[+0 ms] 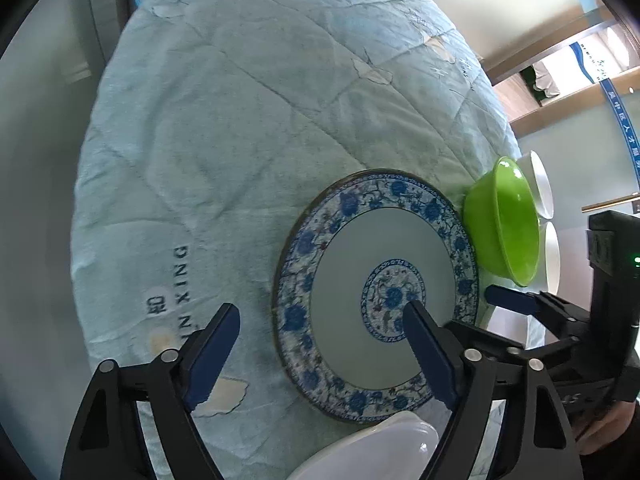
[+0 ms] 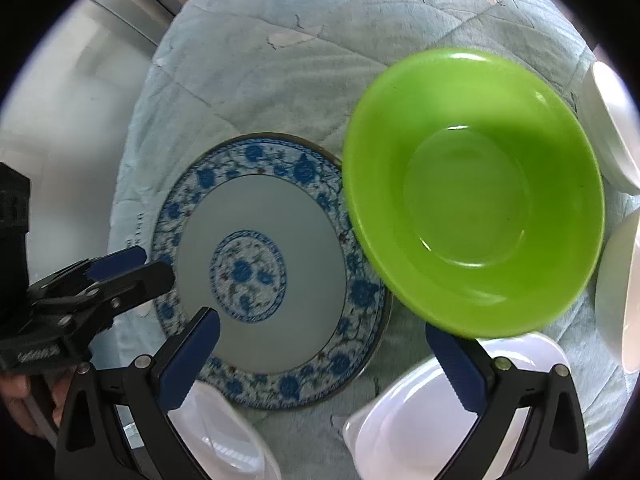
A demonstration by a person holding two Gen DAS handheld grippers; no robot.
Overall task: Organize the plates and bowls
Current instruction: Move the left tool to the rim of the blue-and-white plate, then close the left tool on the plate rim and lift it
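A blue-and-white patterned plate [image 1: 376, 292] [image 2: 260, 268] lies flat on the light blue quilted cloth. A green bowl [image 1: 504, 224] [image 2: 472, 192] stands at its right edge, rim overlapping the plate. My left gripper [image 1: 320, 344] is open and empty, hovering over the plate's near left side; it also shows in the right wrist view [image 2: 132, 268]. My right gripper [image 2: 320, 344] is open and empty above the plate's near edge; it also shows in the left wrist view [image 1: 516, 300]. White bowls [image 2: 452, 404] [image 2: 224, 436] sit just below the right gripper.
More white bowls [image 1: 542, 184] [image 2: 616, 128] [image 2: 620, 292] stand beyond the green bowl at the table's right edge. A white dish [image 1: 372, 448] lies under the left gripper. The cloth [image 1: 240, 120] stretches far and left. Wooden shelves [image 1: 560, 80] stand behind.
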